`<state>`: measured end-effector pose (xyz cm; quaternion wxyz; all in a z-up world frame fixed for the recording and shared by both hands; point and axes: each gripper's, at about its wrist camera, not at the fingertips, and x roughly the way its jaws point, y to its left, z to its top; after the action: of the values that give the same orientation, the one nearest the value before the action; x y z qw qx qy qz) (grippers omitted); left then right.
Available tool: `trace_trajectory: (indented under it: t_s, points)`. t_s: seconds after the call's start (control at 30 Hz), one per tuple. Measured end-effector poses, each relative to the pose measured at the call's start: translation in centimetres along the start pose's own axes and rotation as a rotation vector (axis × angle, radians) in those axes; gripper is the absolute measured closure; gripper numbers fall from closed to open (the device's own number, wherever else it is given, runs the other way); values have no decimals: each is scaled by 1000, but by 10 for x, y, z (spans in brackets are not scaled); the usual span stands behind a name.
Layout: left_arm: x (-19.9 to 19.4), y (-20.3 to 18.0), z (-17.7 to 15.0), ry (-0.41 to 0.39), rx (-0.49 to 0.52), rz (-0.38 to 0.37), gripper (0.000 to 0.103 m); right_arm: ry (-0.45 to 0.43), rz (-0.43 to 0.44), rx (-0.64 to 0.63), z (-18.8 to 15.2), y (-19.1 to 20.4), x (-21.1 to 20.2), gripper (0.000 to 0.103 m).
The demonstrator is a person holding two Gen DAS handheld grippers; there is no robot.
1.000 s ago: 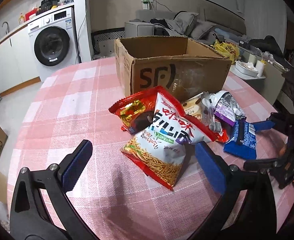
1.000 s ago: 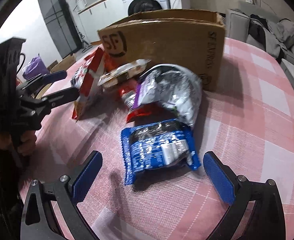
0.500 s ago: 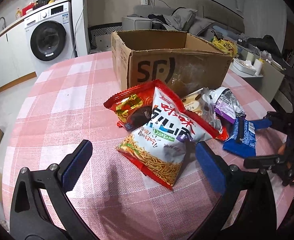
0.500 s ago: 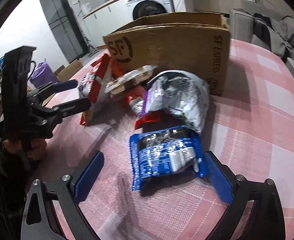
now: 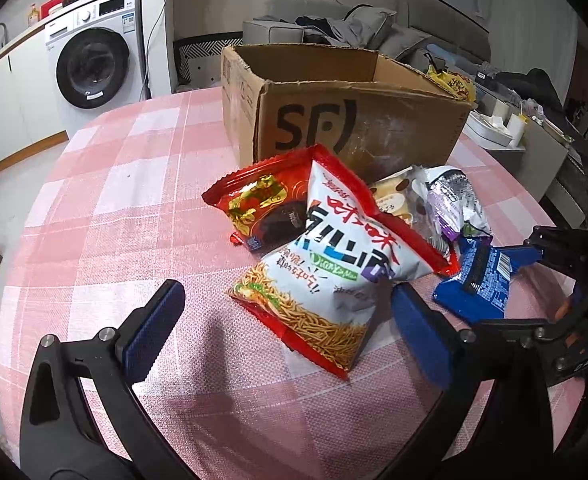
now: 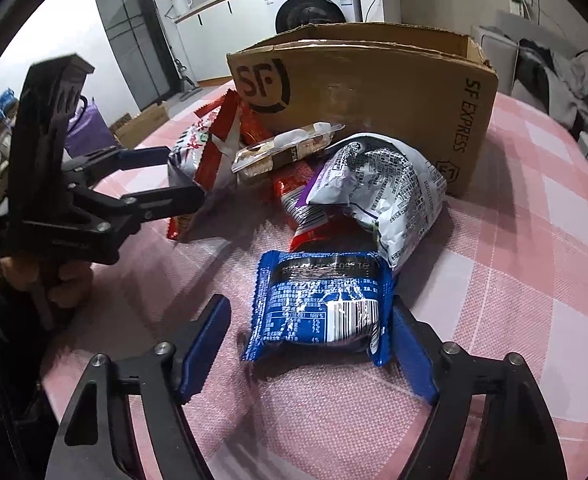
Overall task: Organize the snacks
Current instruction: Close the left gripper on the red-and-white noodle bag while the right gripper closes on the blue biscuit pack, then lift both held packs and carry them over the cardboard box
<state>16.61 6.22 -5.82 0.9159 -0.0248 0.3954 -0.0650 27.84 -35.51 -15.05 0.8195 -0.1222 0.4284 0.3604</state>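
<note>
A pile of snacks lies on the pink checked tablecloth (image 5: 106, 208) in front of an open cardboard box (image 5: 334, 120) (image 6: 374, 92). My left gripper (image 5: 290, 320) (image 6: 170, 178) is open, just short of the white and red noodle snack bag (image 5: 326, 264), whose near corner reaches between the fingers. My right gripper (image 6: 314, 340) (image 5: 510, 288) straddles a blue packet (image 6: 322, 304) (image 5: 482, 276). Its jaws are closing; the right pad meets the packet's edge, the left pad stands apart. Behind lie a silver and purple bag (image 6: 378, 184), a clear cake pack (image 6: 286, 148) and a red bag (image 5: 262, 204).
The round table's edge curves close on the left and near side. A washing machine (image 5: 94, 60) and white cabinets stand beyond it. A sofa with clothes (image 5: 358, 24) sits behind the box, a cluttered side table (image 5: 494, 128) to the right. A hand (image 6: 54, 280) holds the left gripper.
The right gripper's jaws have narrowed around the blue packet, which now sits deeper between them. The left gripper has come lower and nearer to the noodle snack bag, still wide.
</note>
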Motion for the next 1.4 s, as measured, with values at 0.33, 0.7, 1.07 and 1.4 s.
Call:
trace_trajectory:
  t_s: [0.33,0.7,1.07,1.4]
  points:
    - [1,4,-2,-6,2,4,1,-15,3,-54,-8,5,-9,56]
    - [5,-10,-1,-2,52,-5,7,-129,56,-21,-3,6,-40,57]
    - [-6,-10,-8,-30,40,-69,51,-189,27,21,-4,-10,-59,57]
    - [-34,-19,-4,-82,41,-83,51,-243,16,91,0,-21,-68,57]
